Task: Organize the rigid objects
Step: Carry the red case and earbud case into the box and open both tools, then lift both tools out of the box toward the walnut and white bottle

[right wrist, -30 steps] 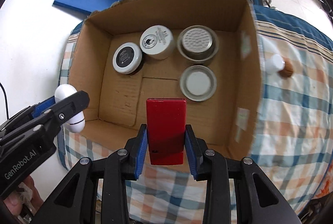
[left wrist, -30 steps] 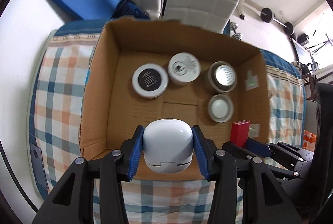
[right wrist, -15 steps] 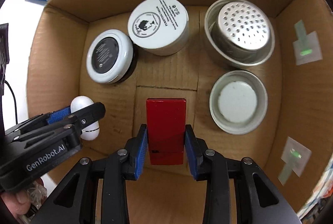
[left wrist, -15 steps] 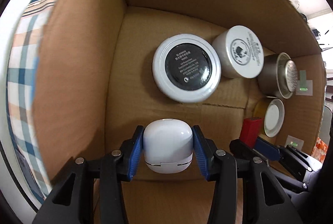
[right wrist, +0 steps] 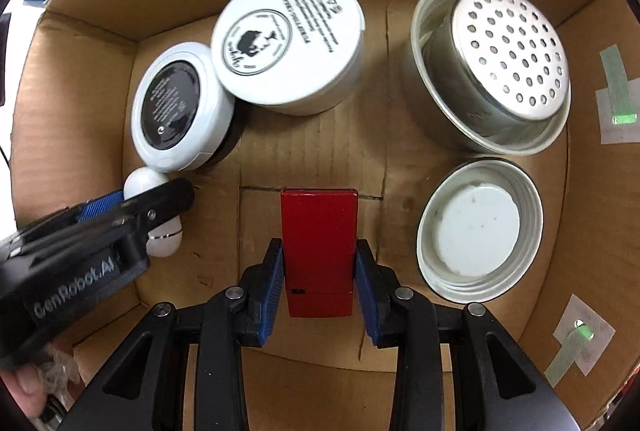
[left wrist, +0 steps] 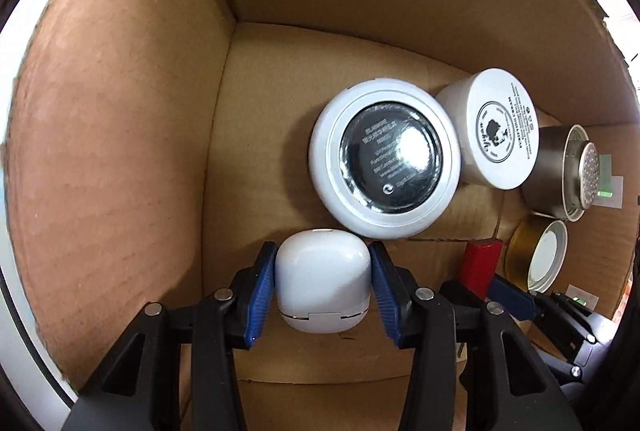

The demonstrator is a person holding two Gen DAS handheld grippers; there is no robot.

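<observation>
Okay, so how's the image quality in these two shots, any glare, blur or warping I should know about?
Left wrist view: a bright glare spot washes out part of the print on the black-topped jar; fisheye bends the cardboard box walls, and the corners go dark. Right wrist view: even light; the white lid print reads sharp, the left hand-held gripper looks slightly soft, and the edges curve strongly.

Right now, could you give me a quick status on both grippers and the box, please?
Left gripper shut on white case. Right gripper shut on red box. Both low inside cardboard box. Black-lidded jar crowds white case.
</observation>
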